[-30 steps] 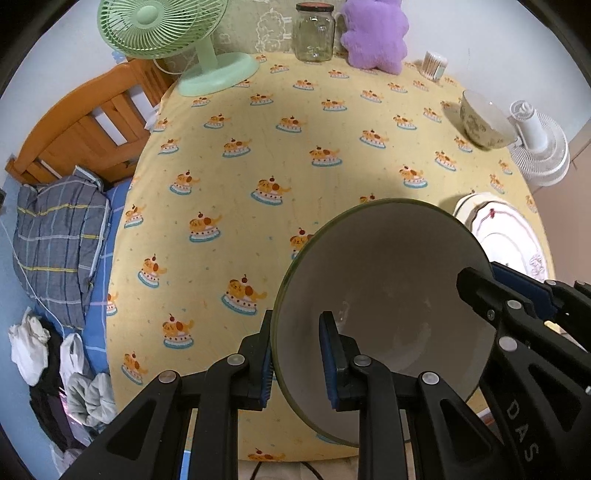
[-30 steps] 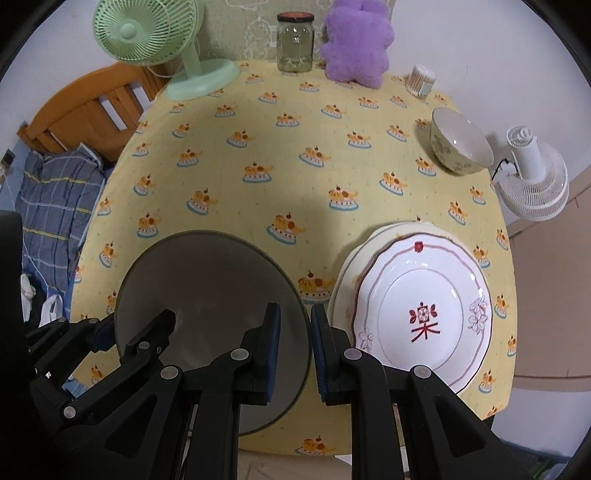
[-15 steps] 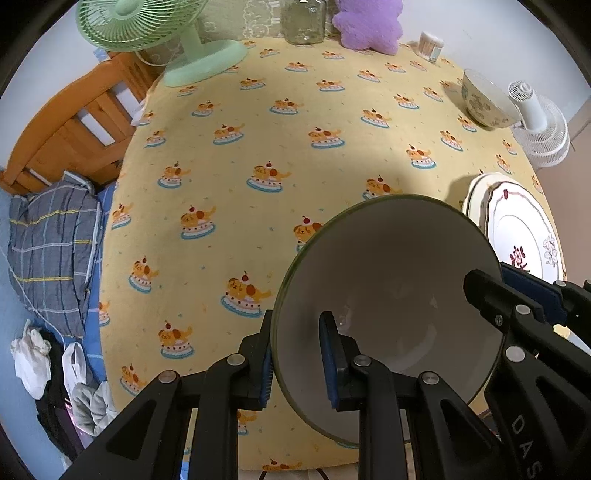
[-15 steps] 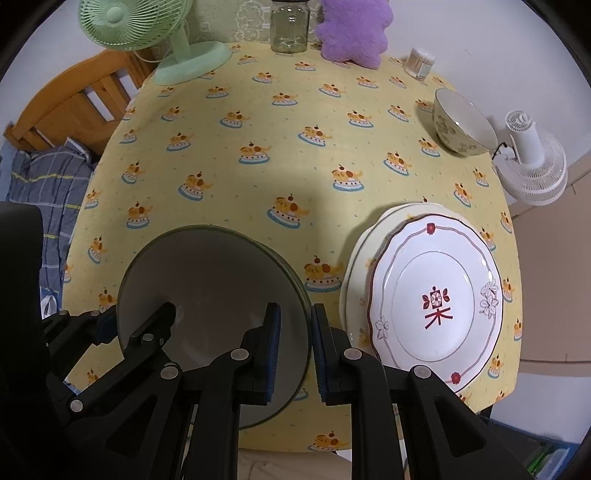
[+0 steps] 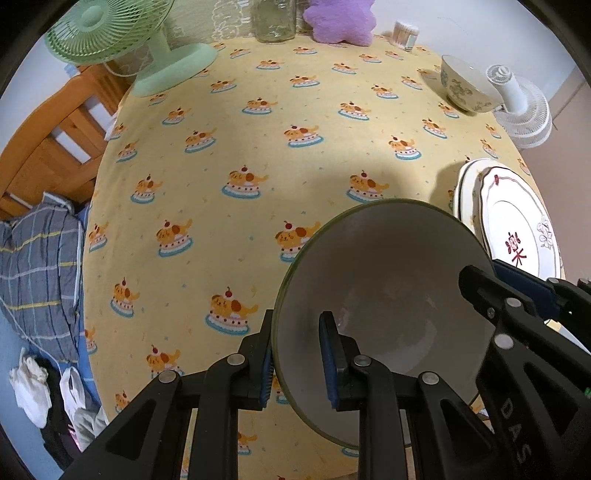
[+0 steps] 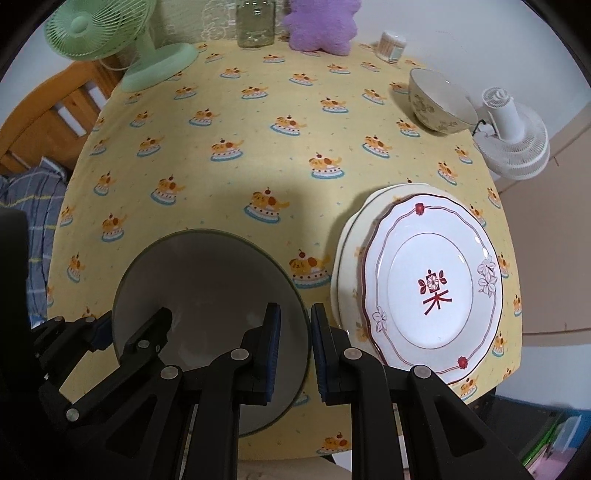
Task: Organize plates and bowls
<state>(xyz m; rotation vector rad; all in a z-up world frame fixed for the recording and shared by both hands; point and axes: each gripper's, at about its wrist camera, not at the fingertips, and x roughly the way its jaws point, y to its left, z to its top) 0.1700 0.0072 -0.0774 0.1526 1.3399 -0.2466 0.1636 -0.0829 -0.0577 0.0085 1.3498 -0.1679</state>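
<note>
A large grey bowl with a green rim (image 5: pixel 384 280) (image 6: pixel 207 295) is held above the near part of the yellow table. My left gripper (image 5: pixel 297 362) is shut on its left rim. My right gripper (image 6: pixel 295 347) is shut on its right rim. A stack of white plates, the top one with a red pattern (image 6: pixel 432 284) (image 5: pixel 517 225), lies on the table to the right of the bowl. A small floral bowl (image 6: pixel 439 99) (image 5: pixel 467 86) stands at the far right.
A green fan (image 5: pixel 122 44), a glass jar (image 6: pixel 255 22), a purple plush (image 6: pixel 319 26) and a cotton swab cup (image 6: pixel 391 46) stand along the far edge. A white fan (image 6: pixel 511 136) sits past the right edge. A wooden bed frame (image 5: pixel 48 147) is left.
Both grippers with the grey bowl have risen and tilted further down over the table; the far objects have slid toward the top of both views.
</note>
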